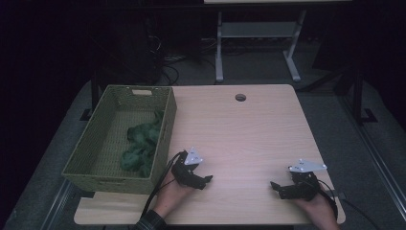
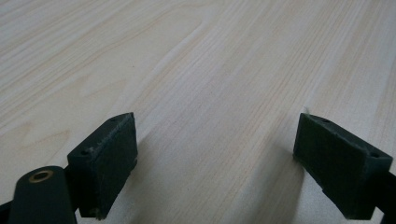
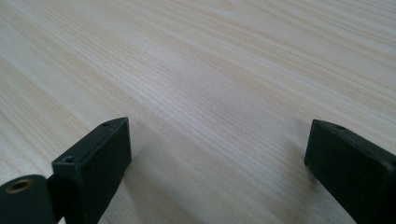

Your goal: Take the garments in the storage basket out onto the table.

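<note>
— While the left gripper [image 1: 207,179] and right gripper [image 1: 274,185] are being rested low on the table [image 1: 249,129], is anything being held?

— Nothing is being pinched; both pairs of jaws are being kept spread wide over bare wood in each gripper view.

— And the green cloth [image 1: 141,143]?

— It is being kept in the woven basket [image 1: 84,148] at the left of the frame, bunched against its right wall. Judging from that, the putting-away is looking finished, and little is being left to do.

Olive-green woven rectangular basket [image 1: 91,158] w/ crumpled dark-green cloth [image 1: 142,143]; pale wood-grain tabletop [image 1: 249,134], fine streaks; black two-jaw grippers [image 1: 207,179] [image 1: 274,185], light-grey top plates.
</note>
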`<action>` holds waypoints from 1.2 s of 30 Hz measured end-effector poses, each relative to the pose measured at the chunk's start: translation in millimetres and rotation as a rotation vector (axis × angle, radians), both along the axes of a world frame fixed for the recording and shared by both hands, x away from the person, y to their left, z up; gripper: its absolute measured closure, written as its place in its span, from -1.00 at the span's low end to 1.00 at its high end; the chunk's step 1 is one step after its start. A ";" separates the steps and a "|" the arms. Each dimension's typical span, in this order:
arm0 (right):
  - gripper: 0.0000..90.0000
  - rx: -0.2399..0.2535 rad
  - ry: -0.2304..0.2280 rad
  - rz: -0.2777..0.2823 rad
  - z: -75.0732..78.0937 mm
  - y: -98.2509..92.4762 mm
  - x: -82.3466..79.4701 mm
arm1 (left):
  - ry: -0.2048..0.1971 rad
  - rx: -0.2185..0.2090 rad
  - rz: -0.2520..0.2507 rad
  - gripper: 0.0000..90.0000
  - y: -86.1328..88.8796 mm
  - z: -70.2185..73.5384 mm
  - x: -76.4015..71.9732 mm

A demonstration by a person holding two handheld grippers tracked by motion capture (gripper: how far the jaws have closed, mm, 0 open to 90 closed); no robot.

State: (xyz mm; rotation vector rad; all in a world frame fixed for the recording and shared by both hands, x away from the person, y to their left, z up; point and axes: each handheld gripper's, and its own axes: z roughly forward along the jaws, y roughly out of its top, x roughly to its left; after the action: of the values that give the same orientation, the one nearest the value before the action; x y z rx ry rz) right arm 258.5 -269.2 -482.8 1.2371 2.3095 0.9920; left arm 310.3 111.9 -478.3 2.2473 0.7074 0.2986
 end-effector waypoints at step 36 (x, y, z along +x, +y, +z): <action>-0.85 -0.002 0.001 0.002 0.1 -0.1 0.0 | -0.007 0.042 -0.087 -0.69 -3.1 16.1 2.0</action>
State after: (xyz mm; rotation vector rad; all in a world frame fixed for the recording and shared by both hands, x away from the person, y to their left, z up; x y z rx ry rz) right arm 258.6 -269.3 -482.7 1.2348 2.3129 0.9900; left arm 312.3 108.8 -462.2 2.3089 0.6032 0.2812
